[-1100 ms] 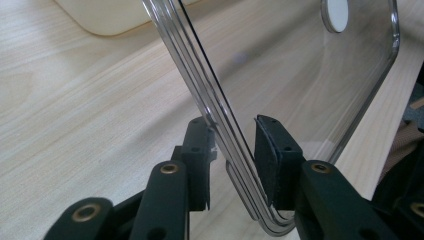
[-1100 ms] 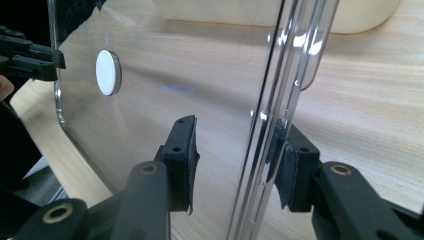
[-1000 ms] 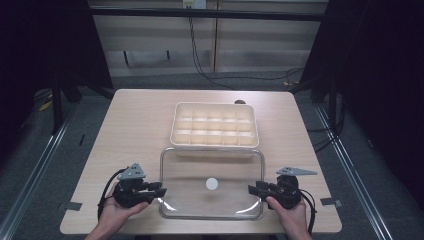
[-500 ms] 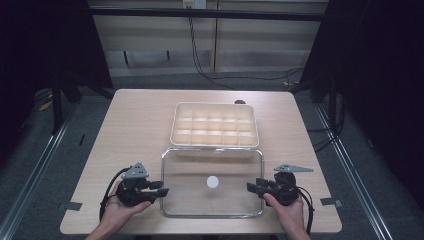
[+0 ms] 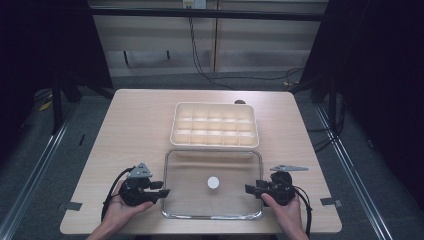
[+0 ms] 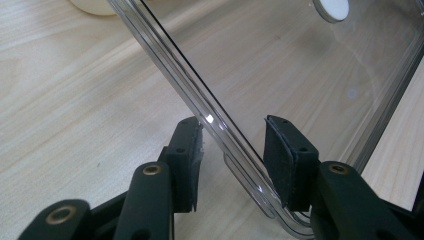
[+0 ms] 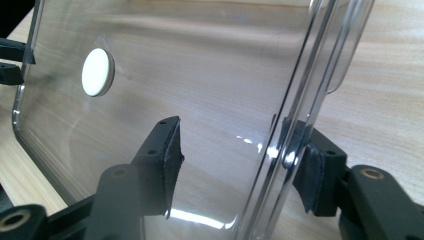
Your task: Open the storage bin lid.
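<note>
A clear rectangular lid (image 5: pixel 190 175) with a white round knob (image 5: pixel 213 182) lies flat on the wooden table, just in front of a cream compartment tray (image 5: pixel 215 145). My left gripper (image 5: pixel 165 192) sits at the lid's left edge and my right gripper (image 5: pixel 248 189) at its right edge. In the left gripper view the lid's rim (image 6: pixel 165 60) runs between the jaws of the left gripper (image 6: pixel 234 150), with a gap at the right pad. In the right gripper view the rim (image 7: pixel 320 50) stands between the spread jaws of the right gripper (image 7: pixel 240 155). Both pairs of jaws have just been opening.
The light wooden table (image 5: pixel 135 130) has bare room to the left and right of the tray. Cables run across the floor behind the table. Dark frames and rails stand along both sides.
Hands and lid stay where they were. The jaws at the lid's two sides look slightly wider apart than before.
</note>
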Tool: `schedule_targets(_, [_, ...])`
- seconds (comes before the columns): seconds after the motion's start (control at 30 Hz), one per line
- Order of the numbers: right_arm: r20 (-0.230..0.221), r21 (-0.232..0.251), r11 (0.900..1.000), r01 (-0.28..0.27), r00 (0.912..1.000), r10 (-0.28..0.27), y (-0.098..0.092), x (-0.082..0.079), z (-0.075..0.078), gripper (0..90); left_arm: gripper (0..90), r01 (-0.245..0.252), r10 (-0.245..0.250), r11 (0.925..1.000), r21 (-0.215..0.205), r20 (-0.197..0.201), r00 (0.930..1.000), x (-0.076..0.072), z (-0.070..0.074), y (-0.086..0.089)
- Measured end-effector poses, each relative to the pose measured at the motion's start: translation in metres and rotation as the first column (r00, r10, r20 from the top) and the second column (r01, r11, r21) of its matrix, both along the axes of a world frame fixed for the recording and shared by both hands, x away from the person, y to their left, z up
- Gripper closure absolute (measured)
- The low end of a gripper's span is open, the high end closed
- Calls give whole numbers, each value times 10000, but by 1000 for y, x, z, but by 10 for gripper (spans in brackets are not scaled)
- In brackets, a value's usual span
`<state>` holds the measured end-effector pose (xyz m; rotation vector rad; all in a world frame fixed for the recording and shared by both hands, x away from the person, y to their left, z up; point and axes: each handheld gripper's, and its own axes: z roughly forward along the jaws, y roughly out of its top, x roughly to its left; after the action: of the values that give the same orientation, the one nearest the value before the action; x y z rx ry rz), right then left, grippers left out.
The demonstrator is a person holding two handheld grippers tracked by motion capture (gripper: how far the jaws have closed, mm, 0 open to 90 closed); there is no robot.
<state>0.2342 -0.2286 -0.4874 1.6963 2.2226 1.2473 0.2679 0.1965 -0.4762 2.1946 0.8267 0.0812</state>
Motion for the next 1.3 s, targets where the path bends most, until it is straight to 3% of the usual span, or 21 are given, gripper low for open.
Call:
schedule_targets(0.57, [-83,-392,9992,73,9999,-76,5,3,-7,357,552,-62,63,10000,20,-591,9982,8,-6,-2])
schedule_targets(0.6, [-59,-590,9982,82,9999,-85,5,3,-8,344,550,-61,63,10000,31,-613,9981,8,-6,-2])
schedule_targets(1.0, [33,-748,9966,358,9994,-357,4,4,-8,368,509,-138,145,9999,98,-701,9974,12,-9,-6])
schedule_targets(1.17, [92,-816,9956,468,9989,-462,2,4,-8,364,477,-63,85,9997,221,-966,9953,14,-12,-6])
schedule_targets(1.2, [113,-716,9960,528,9986,-521,0,4,-7,361,493,-235,255,9988,423,-475,9985,12,-13,-8])
schedule_targets(1.3, [197,-741,9956,580,9982,-567,-1,4,-7,362,470,-45,58,9998,205,-672,9977,12,-11,-7])
